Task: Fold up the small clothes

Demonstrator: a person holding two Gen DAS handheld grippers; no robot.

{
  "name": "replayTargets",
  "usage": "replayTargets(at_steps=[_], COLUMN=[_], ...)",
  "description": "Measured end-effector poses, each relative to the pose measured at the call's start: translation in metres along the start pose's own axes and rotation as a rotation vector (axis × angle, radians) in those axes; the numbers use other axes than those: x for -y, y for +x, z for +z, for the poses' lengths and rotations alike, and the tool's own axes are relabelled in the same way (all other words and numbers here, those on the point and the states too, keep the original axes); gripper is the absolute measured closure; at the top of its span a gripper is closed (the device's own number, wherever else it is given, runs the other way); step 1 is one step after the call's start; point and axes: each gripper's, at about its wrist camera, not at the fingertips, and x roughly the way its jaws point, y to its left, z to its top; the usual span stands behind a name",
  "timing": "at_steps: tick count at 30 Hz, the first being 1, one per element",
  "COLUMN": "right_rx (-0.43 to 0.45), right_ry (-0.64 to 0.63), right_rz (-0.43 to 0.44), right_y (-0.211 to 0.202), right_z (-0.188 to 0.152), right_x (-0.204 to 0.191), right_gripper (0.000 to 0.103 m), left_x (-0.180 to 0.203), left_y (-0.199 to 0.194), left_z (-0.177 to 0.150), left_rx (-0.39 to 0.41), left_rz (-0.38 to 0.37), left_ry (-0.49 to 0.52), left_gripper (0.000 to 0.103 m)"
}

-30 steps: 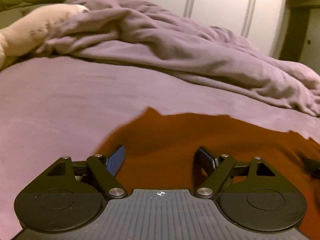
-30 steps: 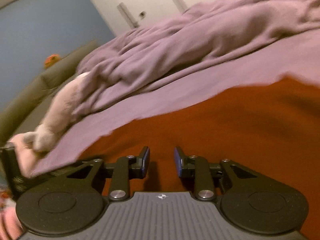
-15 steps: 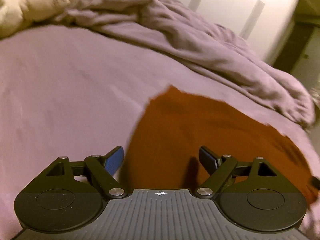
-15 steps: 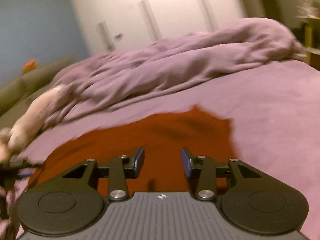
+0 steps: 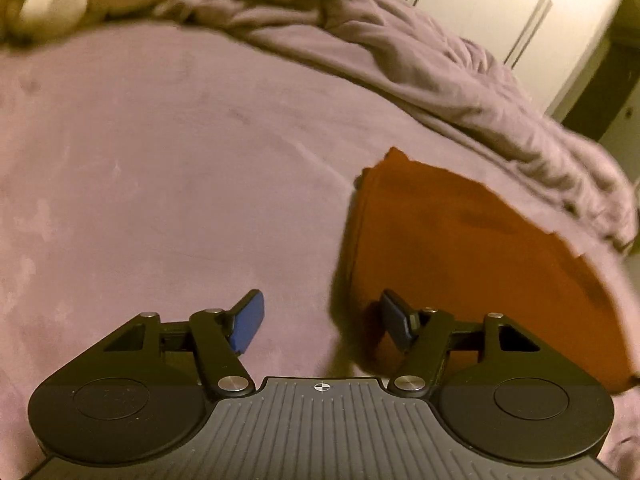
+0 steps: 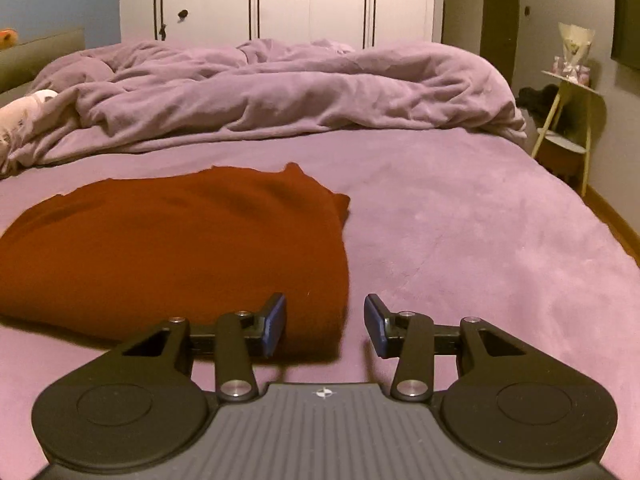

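A rust-red garment (image 5: 472, 256) lies folded flat on the purple bed sheet (image 5: 160, 184); it also shows in the right wrist view (image 6: 176, 248). My left gripper (image 5: 322, 322) is open and empty, over the garment's near left corner, with its right finger above the cloth. My right gripper (image 6: 325, 326) is open and empty at the garment's near right corner, with its left finger above the cloth and its right finger over bare sheet (image 6: 460, 240).
A rumpled purple duvet (image 6: 272, 92) lies across the back of the bed. A cream pillow (image 5: 52, 4) sits at the far left. White wardrobe doors (image 6: 280, 0) stand behind. A small side table (image 6: 568, 120) stands to the right of the bed.
Both grippers have drawn back and outward from over the garment's middle to its near corners. The right gripper's jaws stand wider than before.
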Motion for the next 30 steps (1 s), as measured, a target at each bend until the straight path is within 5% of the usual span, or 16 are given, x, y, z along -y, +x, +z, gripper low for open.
replayTargets(at_steps=[4, 11, 17, 30], right_rx=[0.012, 0.023, 0.020, 0.021], right_ry=[-0.036, -0.098, -0.163, -0.217], right_rz=[0.035, 0.161, 0.202, 0.184], right_y=[-0.014, -0.016, -0.004, 0.013], right_z=[-0.005, -0.003, 0.001, 0.005], right_x=[-0.022, -0.087, -0.123, -0.165], right_gripper=[0.061, 0.061, 0.061, 0.081], left_x=[-0.007, 0.004, -0.013, -0.017], left_y=[0.005, 0.048, 0.075, 0.078], left_z=[0.000, 0.005, 0.013, 0.022], left_rx=[-0.099, -0.177, -0.194, -0.173], left_rz=[-0.196, -0.327, -0.356, -0.350], left_ry=[-0.123, -0.199, -0.374, -0.363], left_gripper=[0.033, 0.033, 0.073, 0.080])
